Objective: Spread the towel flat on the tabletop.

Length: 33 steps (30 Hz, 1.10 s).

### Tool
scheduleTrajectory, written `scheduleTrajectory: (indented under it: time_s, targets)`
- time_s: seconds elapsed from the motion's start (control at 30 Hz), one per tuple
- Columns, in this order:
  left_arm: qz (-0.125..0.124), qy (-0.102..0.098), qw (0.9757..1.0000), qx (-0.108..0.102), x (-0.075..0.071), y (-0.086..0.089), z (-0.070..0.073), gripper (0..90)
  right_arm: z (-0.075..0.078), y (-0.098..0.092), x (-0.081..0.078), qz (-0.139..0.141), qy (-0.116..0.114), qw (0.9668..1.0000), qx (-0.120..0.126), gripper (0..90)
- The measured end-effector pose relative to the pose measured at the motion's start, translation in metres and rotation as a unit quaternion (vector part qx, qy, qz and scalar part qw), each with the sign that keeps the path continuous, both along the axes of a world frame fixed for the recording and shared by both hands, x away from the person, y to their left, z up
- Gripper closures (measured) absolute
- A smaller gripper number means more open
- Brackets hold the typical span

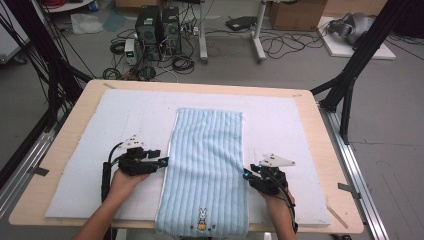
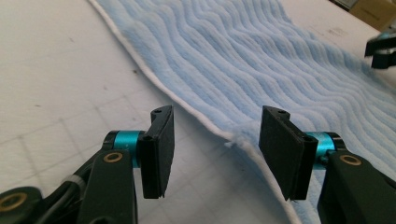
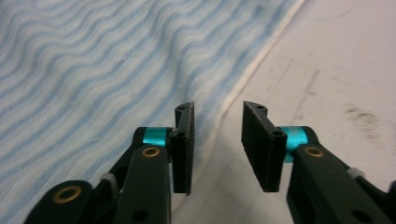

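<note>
A light blue ribbed towel (image 1: 207,165) lies flat down the middle of the table, a small rabbit picture (image 1: 202,220) near its front hem, which hangs over the table edge. My left gripper (image 1: 164,161) sits at the towel's left edge, jaws open, the white hem (image 2: 224,135) running between them. My right gripper (image 1: 246,173) rests at the towel's right edge, jaws open around that hem (image 3: 233,95). In the left gripper view the towel (image 2: 261,60) stretches away and the other gripper (image 2: 380,51) shows at the far right.
A pale padded mat (image 1: 125,120) covers the wooden table (image 1: 75,115). Beyond the table, on the floor, stand computer boxes (image 1: 157,27), tangled cables and a cardboard box (image 1: 297,12). Black frame legs (image 1: 350,75) stand at both sides.
</note>
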<state>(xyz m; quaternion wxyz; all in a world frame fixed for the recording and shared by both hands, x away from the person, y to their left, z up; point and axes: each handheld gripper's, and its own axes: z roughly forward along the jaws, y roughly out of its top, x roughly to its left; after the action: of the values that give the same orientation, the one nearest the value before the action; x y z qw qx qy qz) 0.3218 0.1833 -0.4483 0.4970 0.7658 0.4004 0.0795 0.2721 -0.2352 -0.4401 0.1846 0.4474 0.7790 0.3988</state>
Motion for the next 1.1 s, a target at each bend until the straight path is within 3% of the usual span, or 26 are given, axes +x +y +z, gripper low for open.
scheduleTrajectory:
  time_s: [0.13, 0.3, 0.33, 0.53, 0.77, 0.83, 0.87, 0.97, 1.1]
  targets:
    - [-0.018, 0.014, 0.9997, 0.005, 0.0, -0.011, -0.004, 48.8, 0.002, -0.009, 0.0, -0.018, -0.009, 0.9996, 0.017, 59.7]
    - [-0.04, 0.005, 0.9967, 0.071, -0.003, -0.023, -0.004, 82.1, 0.0, -0.007, 0.001, -0.011, -0.003, 0.9997, 0.02, 58.7]
    - [-0.04, 0.005, 0.9966, 0.072, -0.004, -0.023, -0.004, 85.0, 0.0, -0.004, 0.001, -0.005, -0.002, 0.9998, 0.019, 58.6]
    - [-0.04, 0.019, 0.9964, 0.072, -0.01, -0.013, -0.002, 86.7, -0.003, 0.009, 0.0, 0.017, 0.002, 0.9999, 0.004, 58.2]
    - [-0.055, 0.042, 0.9958, 0.059, -0.025, 0.001, -0.002, 86.7, 0.0, 0.007, -0.002, 0.018, 0.001, 0.9998, 0.011, 58.3]
    - [-0.055, 0.036, 0.9963, 0.056, -0.026, 0.002, -0.002, 85.5, 0.0, 0.006, -0.001, 0.016, 0.0, 0.9998, 0.013, 58.2]
    - [-0.047, 0.029, 0.997, 0.053, -0.025, 0.003, -0.003, 83.0, 0.001, 0.006, -0.001, 0.015, -0.001, 0.9998, 0.015, 58.2]
    - [-0.01, 0.022, 0.9989, 0.04, -0.017, 0.006, -0.001, 54.6, 0.002, 0.005, 0.003, 0.013, -0.005, 0.9997, 0.02, 57.5]
    - [0.01, -0.003, 0.9999, -0.001, -0.004, 0.015, 0.005, 46.1, 0.006, 0.002, 0.015, 0.001, -0.007, 0.9998, 0.02, 57.5]
